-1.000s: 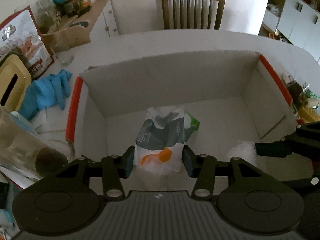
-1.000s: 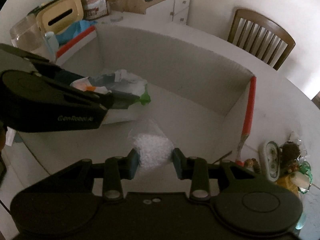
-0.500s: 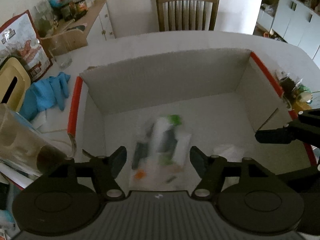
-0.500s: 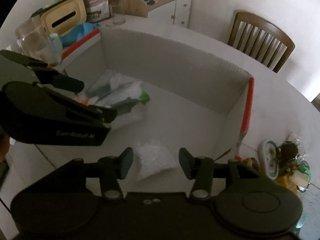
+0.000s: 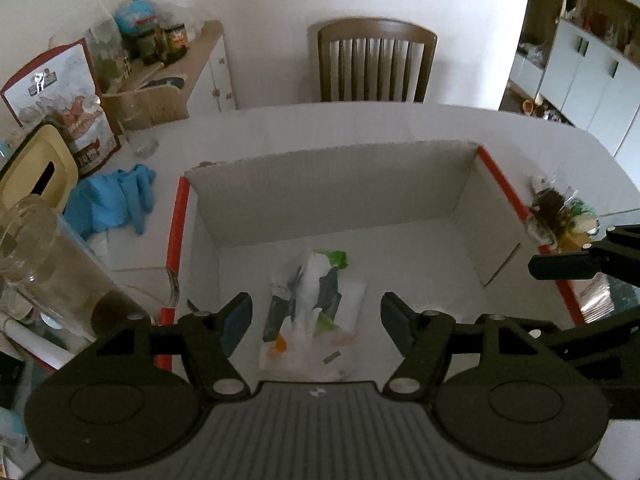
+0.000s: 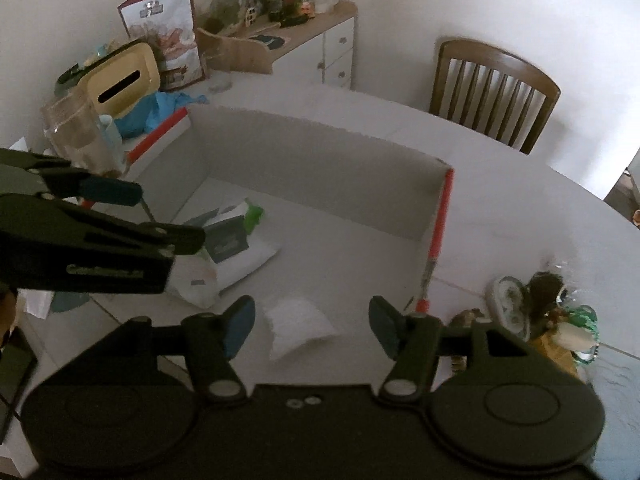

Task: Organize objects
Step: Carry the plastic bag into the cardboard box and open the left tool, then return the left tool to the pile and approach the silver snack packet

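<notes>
Both pairs of tongs hang over the open box (image 5: 332, 196), a white cardboard carton with red edging that sits on the white tabletop (image 5: 400, 124). The left tongs (image 5: 316, 322) stand open with nothing pressed between the blue pads; straight below them, on the box floor toward its near left corner, lies the clear bag (image 5: 314, 320) stuffed with grey, green and orange packets. The right tongs (image 6: 312, 326) are opening at this moment, their pads clear of the small white pouch (image 6: 298, 326) that lies flat on the box floor beneath them, toward the near right corner. The bag and the pouch lie apart, both inside the box, neither touched by a pad.

Off the box's left side, toward the tabletop's left edge, a crumpled blue glove (image 5: 114, 200) lies beside a cream tissue holder (image 5: 34, 170), a printed paper sack (image 5: 68, 108) and a tall clear jar (image 5: 36, 264). Off the box's right side, near the tabletop's right edge, sits a small cluster of wrapped trinkets (image 6: 548, 316). A wooden chair (image 5: 376, 64) stands at the far edge.
</notes>
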The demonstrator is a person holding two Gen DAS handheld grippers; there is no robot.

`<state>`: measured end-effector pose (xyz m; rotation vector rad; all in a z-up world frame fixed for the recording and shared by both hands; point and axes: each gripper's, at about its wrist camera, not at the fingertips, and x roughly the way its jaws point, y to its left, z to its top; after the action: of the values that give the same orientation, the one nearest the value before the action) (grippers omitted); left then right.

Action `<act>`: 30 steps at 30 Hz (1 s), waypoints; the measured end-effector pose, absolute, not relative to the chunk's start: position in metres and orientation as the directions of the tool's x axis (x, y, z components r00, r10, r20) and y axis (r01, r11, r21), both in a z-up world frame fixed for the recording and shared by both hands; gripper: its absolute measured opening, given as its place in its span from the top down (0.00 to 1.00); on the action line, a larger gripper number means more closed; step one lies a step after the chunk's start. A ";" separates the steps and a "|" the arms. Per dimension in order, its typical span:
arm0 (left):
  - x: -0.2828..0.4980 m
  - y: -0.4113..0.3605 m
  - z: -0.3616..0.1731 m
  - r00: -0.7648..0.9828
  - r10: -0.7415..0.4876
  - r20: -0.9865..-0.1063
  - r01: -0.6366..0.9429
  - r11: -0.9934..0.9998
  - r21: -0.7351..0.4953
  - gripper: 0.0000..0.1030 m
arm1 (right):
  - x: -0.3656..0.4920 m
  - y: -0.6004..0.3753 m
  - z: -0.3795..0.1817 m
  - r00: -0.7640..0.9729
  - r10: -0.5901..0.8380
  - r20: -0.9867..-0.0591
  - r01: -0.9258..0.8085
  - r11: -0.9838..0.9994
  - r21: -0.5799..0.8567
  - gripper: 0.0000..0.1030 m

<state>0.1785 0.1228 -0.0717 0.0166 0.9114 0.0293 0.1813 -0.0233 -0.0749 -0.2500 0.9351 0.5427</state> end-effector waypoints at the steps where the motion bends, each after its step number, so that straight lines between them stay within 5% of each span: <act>1: 0.176 0.122 -0.069 0.621 0.032 -0.783 -0.018 0.999 0.026 0.31 | 0.180 -0.026 -0.072 0.478 0.338 -0.811 -0.541 0.840 0.032 0.37; 4: 0.168 0.118 -0.062 0.645 0.029 -0.764 -0.010 1.000 0.029 0.31 | 0.175 -0.036 -0.064 0.494 0.354 -0.794 -0.527 0.848 0.051 0.26; 12: 0.150 0.101 -0.044 0.687 -0.015 -0.727 0.027 1.000 0.005 0.29 | 0.154 -0.070 -0.045 0.538 0.388 -0.749 -0.493 0.865 0.095 0.25; 16: 0.141 0.090 -0.034 0.710 -0.051 -0.702 0.051 0.998 -0.020 0.18 | 0.141 -0.088 -0.036 0.567 0.401 -0.719 -0.467 0.876 0.120 0.20; 30: 0.116 0.030 -0.019 0.754 -0.145 -0.641 0.137 0.989 -0.063 0.17 | 0.099 -0.185 -0.019 0.679 0.375 -0.631 -0.353 0.921 0.167 0.01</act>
<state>0.1160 0.0301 -0.0190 -0.0123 0.7001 -0.1541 0.0994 -0.1852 -0.0188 0.0319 0.7152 0.4088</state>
